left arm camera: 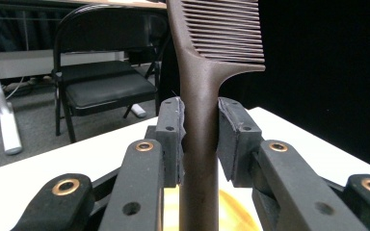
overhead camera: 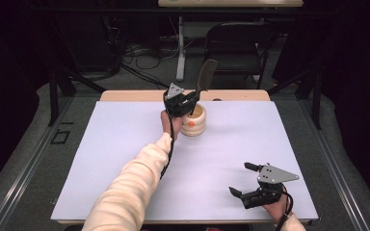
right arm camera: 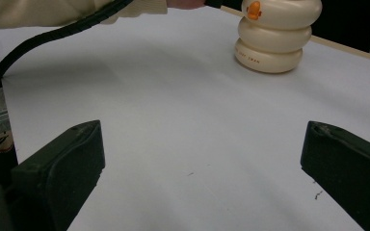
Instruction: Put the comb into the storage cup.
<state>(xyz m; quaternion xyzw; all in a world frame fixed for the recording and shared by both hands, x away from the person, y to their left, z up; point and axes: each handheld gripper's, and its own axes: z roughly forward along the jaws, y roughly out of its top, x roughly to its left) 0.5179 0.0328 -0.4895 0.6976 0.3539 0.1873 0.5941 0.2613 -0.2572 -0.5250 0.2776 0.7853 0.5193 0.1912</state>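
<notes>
A dark brown comb (overhead camera: 206,74) stands upright, teeth end up, with my left gripper (overhead camera: 195,96) shut on its handle. In the left gripper view both pads press the comb's handle (left arm camera: 200,96) from either side. The comb's lower end reaches down to the mouth of a cream ribbed holder (overhead camera: 193,122), whose yellow inside (left arm camera: 231,211) shows below the jaws. The holder (right arm camera: 272,38) carries a small orange mark and stands at the far middle of the white table sheet (overhead camera: 125,159). My right gripper (overhead camera: 239,178) rests low at the front right, open with nothing between its fingers.
A person's cream sleeve (overhead camera: 125,192) and the left gripper's black cable cross the sheet from the front. A folding chair (overhead camera: 236,43) and a table leg (overhead camera: 180,53) with floor cables stand beyond the far edge. Dark floor lies on both sides.
</notes>
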